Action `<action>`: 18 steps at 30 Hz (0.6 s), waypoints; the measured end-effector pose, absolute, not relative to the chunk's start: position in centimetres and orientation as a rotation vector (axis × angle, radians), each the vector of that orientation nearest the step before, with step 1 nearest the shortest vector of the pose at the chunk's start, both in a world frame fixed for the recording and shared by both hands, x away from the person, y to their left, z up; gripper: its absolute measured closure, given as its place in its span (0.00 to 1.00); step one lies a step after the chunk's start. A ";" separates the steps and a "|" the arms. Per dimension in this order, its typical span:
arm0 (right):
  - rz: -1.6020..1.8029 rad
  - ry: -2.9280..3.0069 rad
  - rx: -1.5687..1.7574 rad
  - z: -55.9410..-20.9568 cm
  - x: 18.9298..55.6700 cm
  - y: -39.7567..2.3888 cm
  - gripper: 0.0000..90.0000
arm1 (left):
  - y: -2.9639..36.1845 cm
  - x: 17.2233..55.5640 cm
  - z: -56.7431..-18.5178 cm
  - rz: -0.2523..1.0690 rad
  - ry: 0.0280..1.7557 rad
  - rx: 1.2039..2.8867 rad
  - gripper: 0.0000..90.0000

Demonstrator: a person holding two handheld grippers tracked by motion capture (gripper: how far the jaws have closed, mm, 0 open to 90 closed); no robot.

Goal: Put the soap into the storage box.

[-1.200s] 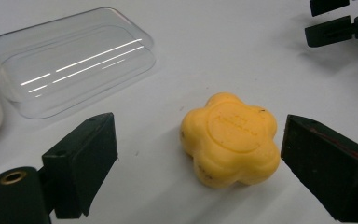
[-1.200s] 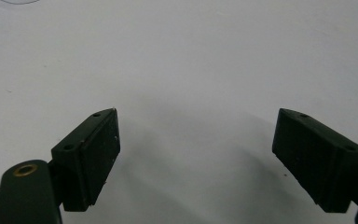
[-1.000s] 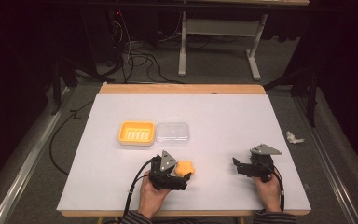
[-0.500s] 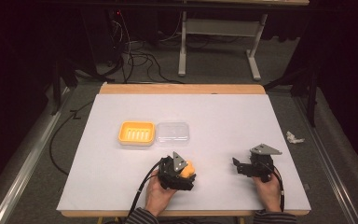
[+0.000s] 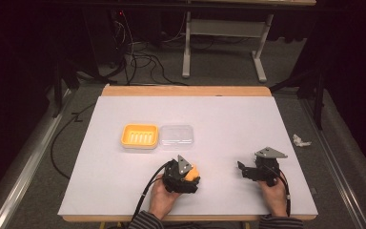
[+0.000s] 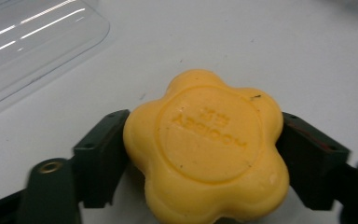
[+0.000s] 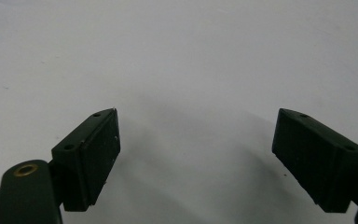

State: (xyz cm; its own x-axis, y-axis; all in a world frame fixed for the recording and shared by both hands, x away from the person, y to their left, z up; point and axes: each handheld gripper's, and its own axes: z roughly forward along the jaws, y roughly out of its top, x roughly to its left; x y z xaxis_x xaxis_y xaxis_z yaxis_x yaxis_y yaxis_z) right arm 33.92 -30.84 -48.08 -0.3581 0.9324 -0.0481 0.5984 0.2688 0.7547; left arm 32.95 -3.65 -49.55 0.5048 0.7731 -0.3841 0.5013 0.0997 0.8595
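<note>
The left tool (image 6: 200,154), jaws just closing, pinches the soap (image 6: 205,149); the orange dish (image 5: 139,136) lies ahead-left on the tabletop (image 5: 228,124). The right tool (image 7: 196,158) stands spread.

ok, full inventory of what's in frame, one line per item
soap: 1, yellow-orange, flower-shaped, on the table near the front, between the left gripper's jaws
soap dish: 1, orange, left of centre on the table
clear lid: 1, transparent, right beside the soap dish
table: 1, white top with wooden edge
crumpled scrap: 1, white, on the floor right of the table
desk frame: 1, grey, behind the table
cables: several, black, floor at back left
left gripper: 1, black, jaws just closed onto the soap
right gripper: 1, black, open, over bare table
hands: 2, at the front edge
</note>
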 end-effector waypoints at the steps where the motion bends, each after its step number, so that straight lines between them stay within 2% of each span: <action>1: 0.896 2.053 1.378 -48.1 33.9 -30.8 0.17 | -3.7 32.9 -49.6 0.284 1.136 1.554 0.28; 18: 0.888 2.057 1.377 -48.1 33.9 -30.8 0.17 | -3.1 32.9 -49.2 0.275 1.135 1.555 0.30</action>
State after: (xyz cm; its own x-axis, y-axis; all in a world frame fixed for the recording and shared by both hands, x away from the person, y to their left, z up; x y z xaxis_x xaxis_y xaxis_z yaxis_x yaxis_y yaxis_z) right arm 33.93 -30.80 -48.08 -0.3592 0.9318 -0.0521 0.6012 0.2737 0.7508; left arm 32.87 -3.14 -49.17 0.5075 0.7691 -0.3886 0.5054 0.0996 0.8571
